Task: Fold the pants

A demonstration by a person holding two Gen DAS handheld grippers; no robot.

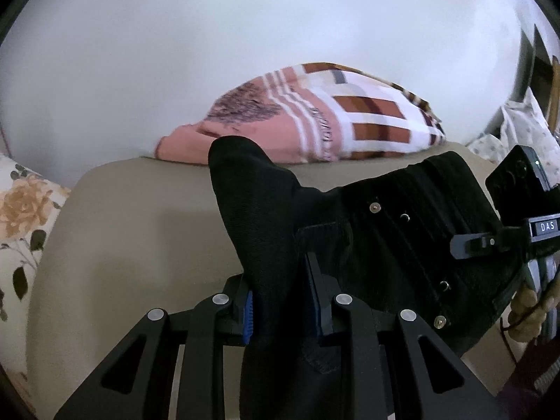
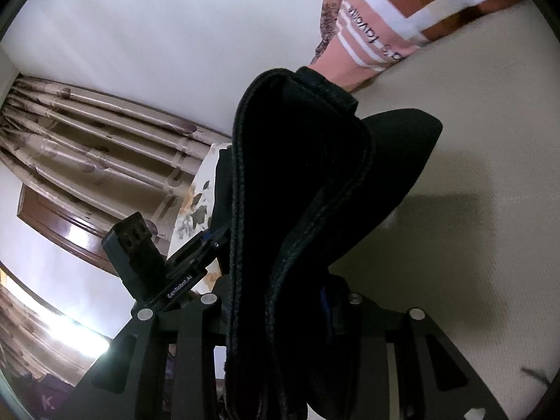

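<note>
Gripping black cloth on both sides: 1 pair of black pants [image 1: 367, 231], held off the bed [image 1: 140, 231] by 2 tongs.

Left tongs [image 1: 283, 309]: clenched on a bunched part of the pants, cloth squeezed betw. the blue pads [image 1: 247, 318] and rising up past the tips in a rounded hump. Tongs point fwd, roughly level over the beige bed surface. Rest of the pants spreads to the right of these tongs, w/ 4 metal studs [image 1: 375, 207] counted along the fabric; waistband side reaches toward the right tongs [image 1: 469, 245], seen at the far right edge, its finger touching the cloth.

Right tongs [image 2: 280, 301]: also clenched on the pants [image 2: 301, 192], a thick stitched seam edge folded betw. the fingers and arching fwd past the tips. Right-side pad mostly hidden by cloth, only a blue sliver shows. These tongs are tilted, so the view is rotated; bed [image 2: 472, 210] lies to their right, under the hanging cloth. Left tongs [image 2: 196, 255] show low at the left of this view, beside the pants.

Other things: 1 striped pink/brown/white pillow [image 1: 315, 115] ahead of the left tongs at the far bed edge, against the white wall [image 1: 245, 28]; 1 floral cloth [image 1: 24, 217] left of the left tongs; curtains [image 2: 87, 133] left of the right tongs.
</note>
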